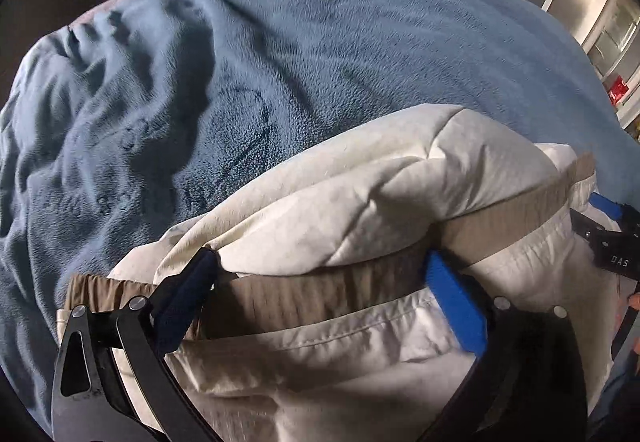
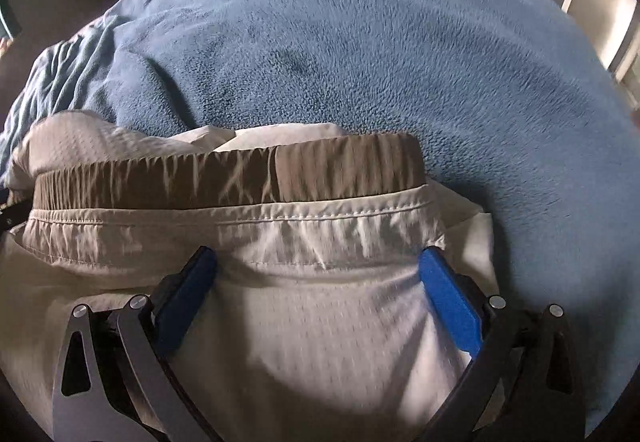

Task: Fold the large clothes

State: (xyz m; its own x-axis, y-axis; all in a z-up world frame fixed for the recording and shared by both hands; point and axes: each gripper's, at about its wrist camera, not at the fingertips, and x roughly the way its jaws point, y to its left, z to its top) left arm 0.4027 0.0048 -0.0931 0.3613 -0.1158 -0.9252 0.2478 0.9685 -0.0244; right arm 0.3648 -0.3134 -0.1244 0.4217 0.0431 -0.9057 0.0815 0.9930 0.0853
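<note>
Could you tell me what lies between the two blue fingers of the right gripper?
In the right wrist view, white garment fabric fills the open right gripper.

Dim room, hard fisheye bending at the edges

Light falls from upper right; the blue blanket (image 1: 320, 61) shows deep crease shadows, and the white garment (image 2: 320, 322) is motion-blurred near the lens.

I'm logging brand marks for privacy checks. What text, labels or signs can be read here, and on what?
"DAS": white letters on the right tool's black body, seen in the left wrist view.
Red sign on the far shelving: too small to read.
Cream garment and blue blanket: none.
</note>
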